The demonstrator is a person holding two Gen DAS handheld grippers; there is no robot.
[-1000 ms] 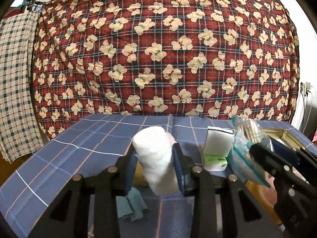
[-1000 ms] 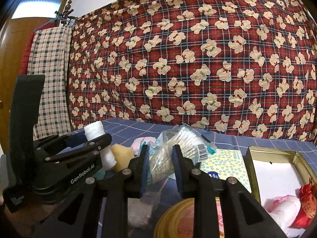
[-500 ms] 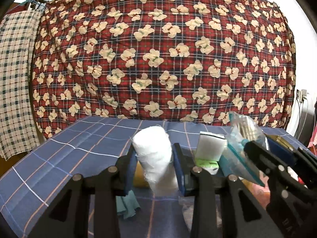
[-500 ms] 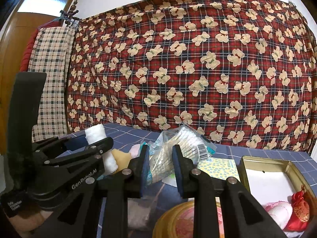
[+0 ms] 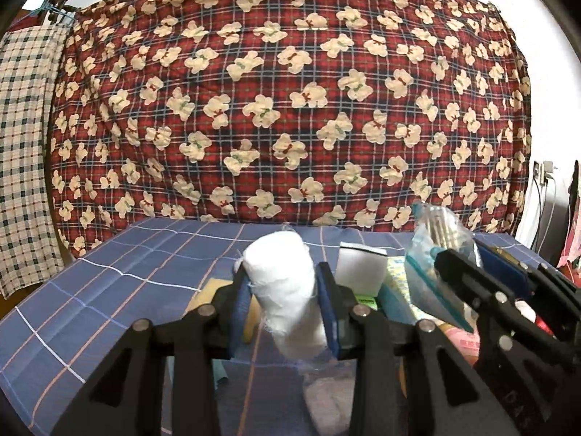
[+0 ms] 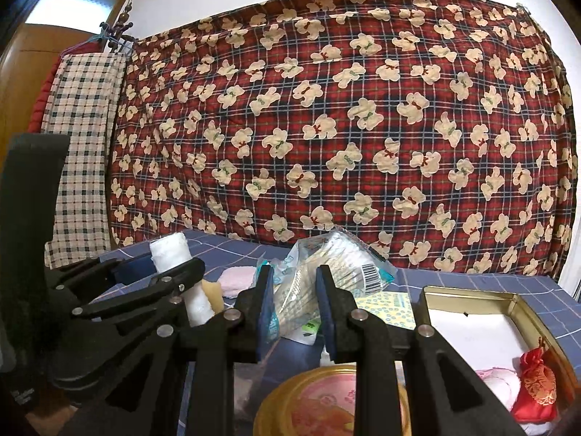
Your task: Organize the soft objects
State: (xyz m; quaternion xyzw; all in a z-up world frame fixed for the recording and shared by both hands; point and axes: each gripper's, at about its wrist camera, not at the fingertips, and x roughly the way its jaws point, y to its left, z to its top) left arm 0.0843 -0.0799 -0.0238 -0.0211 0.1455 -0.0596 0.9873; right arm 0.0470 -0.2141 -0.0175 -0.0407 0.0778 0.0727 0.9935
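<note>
My left gripper [image 5: 283, 305] is shut on a white gauze roll [image 5: 287, 290] and holds it upright above the blue checked table [image 5: 120, 290]. The roll also shows in the right wrist view [image 6: 178, 269]. My right gripper [image 6: 294, 309] is shut on a clear plastic bag of cotton swabs [image 6: 326, 265], held above the table; the bag also shows in the left wrist view [image 5: 435, 247]. The two grippers are side by side, the left one [image 6: 156, 283] at the left in the right wrist view.
A gold tin box [image 6: 472, 298] at the right holds a red pouch [image 6: 537, 388] and a pink soft item [image 6: 490, 381]. A round gold lid [image 6: 316, 407] lies below my right gripper. A pink cloth [image 6: 236, 279], a yellow sponge [image 6: 214, 290] and a white box [image 5: 363, 269] lie on the table.
Both grippers have risen with their loads; the table and the tin box sit lower in both views. The grips are unchanged.
</note>
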